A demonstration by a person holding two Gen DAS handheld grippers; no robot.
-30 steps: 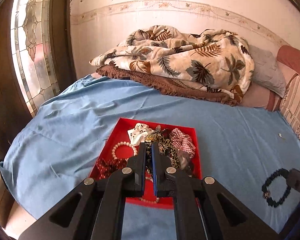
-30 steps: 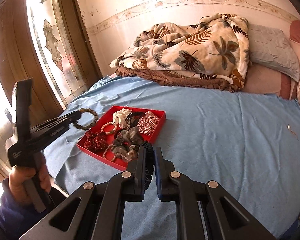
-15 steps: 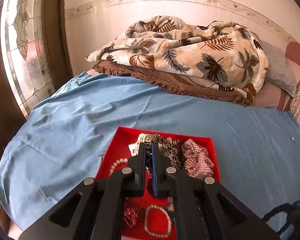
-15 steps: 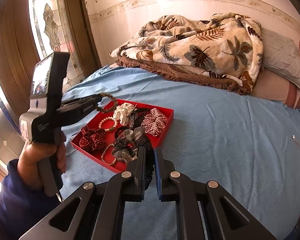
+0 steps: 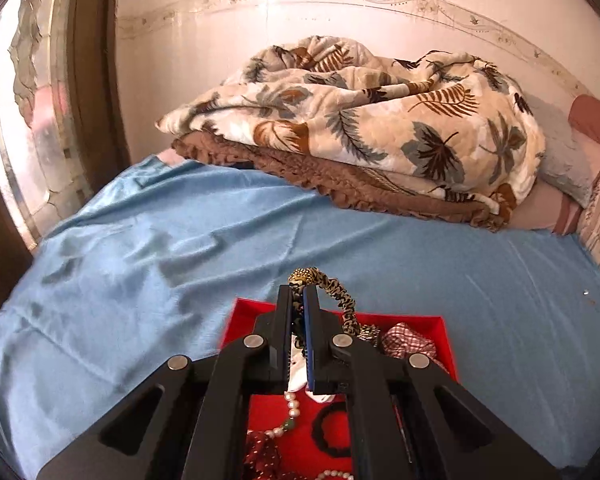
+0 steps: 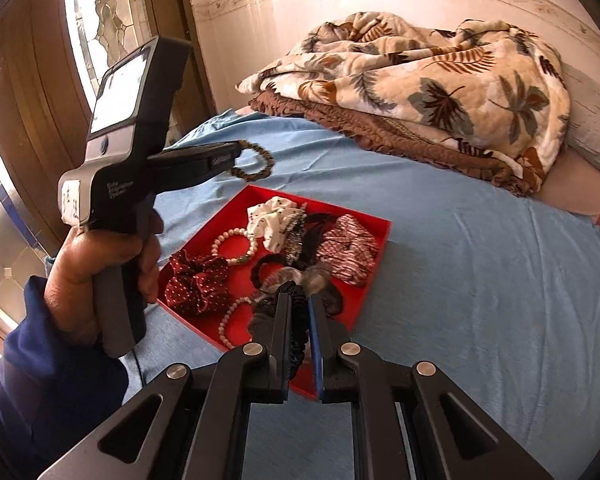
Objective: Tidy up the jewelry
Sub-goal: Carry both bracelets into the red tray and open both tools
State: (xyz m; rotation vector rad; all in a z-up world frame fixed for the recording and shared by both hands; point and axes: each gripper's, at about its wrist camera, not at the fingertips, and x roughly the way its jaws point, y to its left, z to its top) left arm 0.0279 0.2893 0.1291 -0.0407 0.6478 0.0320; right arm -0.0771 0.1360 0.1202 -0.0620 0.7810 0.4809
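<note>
A red tray (image 6: pixel 376 264) on the blue bed holds scrunchies and pearl bracelets (image 6: pixel 236 246). My left gripper (image 5: pixel 298 294) is shut on a brown-and-gold beaded bracelet (image 5: pixel 340 302) and holds it in the air over the tray's far-left edge; the right wrist view shows the bracelet (image 6: pixel 256 166) hanging from its tip (image 6: pixel 236 152). My right gripper (image 6: pixel 298 304) is shut on a black beaded bracelet (image 6: pixel 296 320) above the tray's near edge. The tray also shows in the left wrist view (image 5: pixel 440 334).
A leaf-patterned blanket (image 6: pixel 420 80) is heaped on a brown one at the head of the bed, with pillows (image 5: pixel 568 168) to the right. A stained-glass door (image 6: pixel 104 40) stands at the left. The blue sheet (image 6: pixel 480 300) spreads wide to the tray's right.
My left gripper has moved forward and up over the tray with the brown bracelet. My right gripper has closed in on the tray's near edge, still gripping the black bracelet.
</note>
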